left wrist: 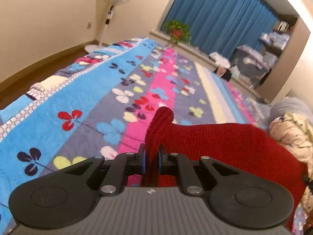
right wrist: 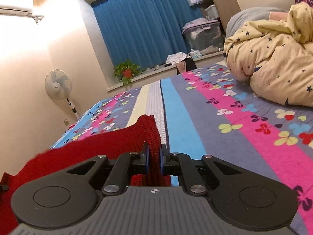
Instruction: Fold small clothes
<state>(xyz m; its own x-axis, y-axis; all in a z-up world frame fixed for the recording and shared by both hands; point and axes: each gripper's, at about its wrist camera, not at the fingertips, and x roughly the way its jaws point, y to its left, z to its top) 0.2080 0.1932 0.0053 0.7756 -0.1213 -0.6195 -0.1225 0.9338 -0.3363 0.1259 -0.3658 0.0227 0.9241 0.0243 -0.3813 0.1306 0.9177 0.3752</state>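
Observation:
A red knitted garment [left wrist: 225, 146] is held up above the flowered bedspread [left wrist: 88, 98]. My left gripper [left wrist: 152, 156] is shut on one corner of it; the cloth stretches away to the right in the left wrist view. My right gripper [right wrist: 154, 156] is shut on another corner of the red garment [right wrist: 93, 145]; the cloth stretches away to the left in the right wrist view. The lower part of the garment hangs below the grippers and is hidden.
A yellow star-print duvet [right wrist: 273, 58] is heaped at the bed's right side. A standing fan [right wrist: 57, 87], a potted plant [right wrist: 127, 71] on the window sill, blue curtains [right wrist: 140, 23] and storage boxes [right wrist: 203, 35] stand beyond the bed [right wrist: 225, 137].

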